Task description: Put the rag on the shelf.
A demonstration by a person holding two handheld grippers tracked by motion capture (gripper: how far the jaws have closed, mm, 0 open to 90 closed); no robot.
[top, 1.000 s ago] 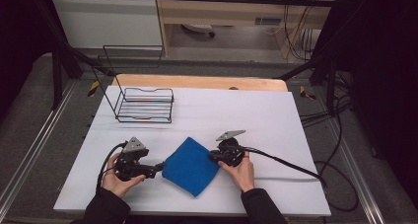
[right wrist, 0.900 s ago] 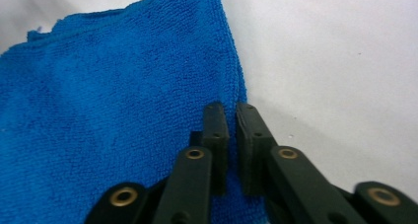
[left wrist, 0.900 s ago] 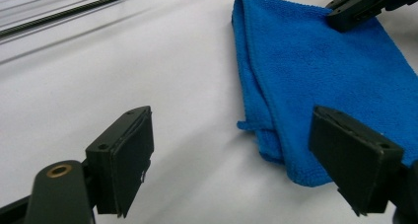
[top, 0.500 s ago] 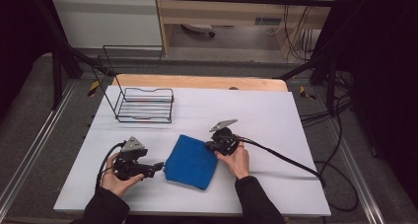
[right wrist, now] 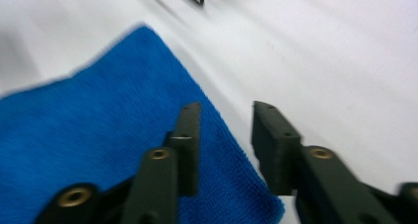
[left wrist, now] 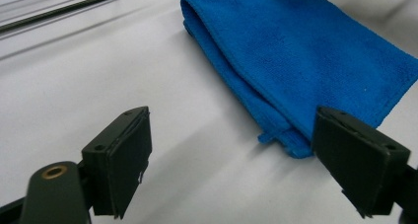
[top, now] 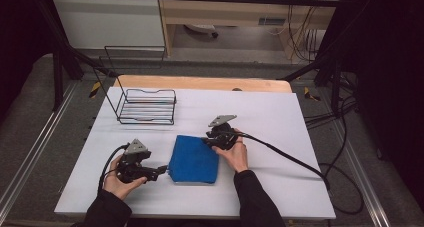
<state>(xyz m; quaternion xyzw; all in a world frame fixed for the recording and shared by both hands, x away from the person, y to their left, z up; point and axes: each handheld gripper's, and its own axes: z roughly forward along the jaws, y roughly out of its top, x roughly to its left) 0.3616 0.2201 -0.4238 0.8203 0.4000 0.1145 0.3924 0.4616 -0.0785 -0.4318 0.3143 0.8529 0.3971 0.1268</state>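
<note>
Folding blue microfibre cloth (top: 194,160): right gripper (top: 209,141) jaws just parted, releasing; left gripper (top: 161,170) wide open, ready to grab near-left corner squarely.

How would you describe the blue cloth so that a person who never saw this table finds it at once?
Start at the white table. On its near half, between the person's two hands, lies the blue cloth, folded flat. It is the only soft, coloured thing there; the black wire rack stands farther back at the left.
</note>
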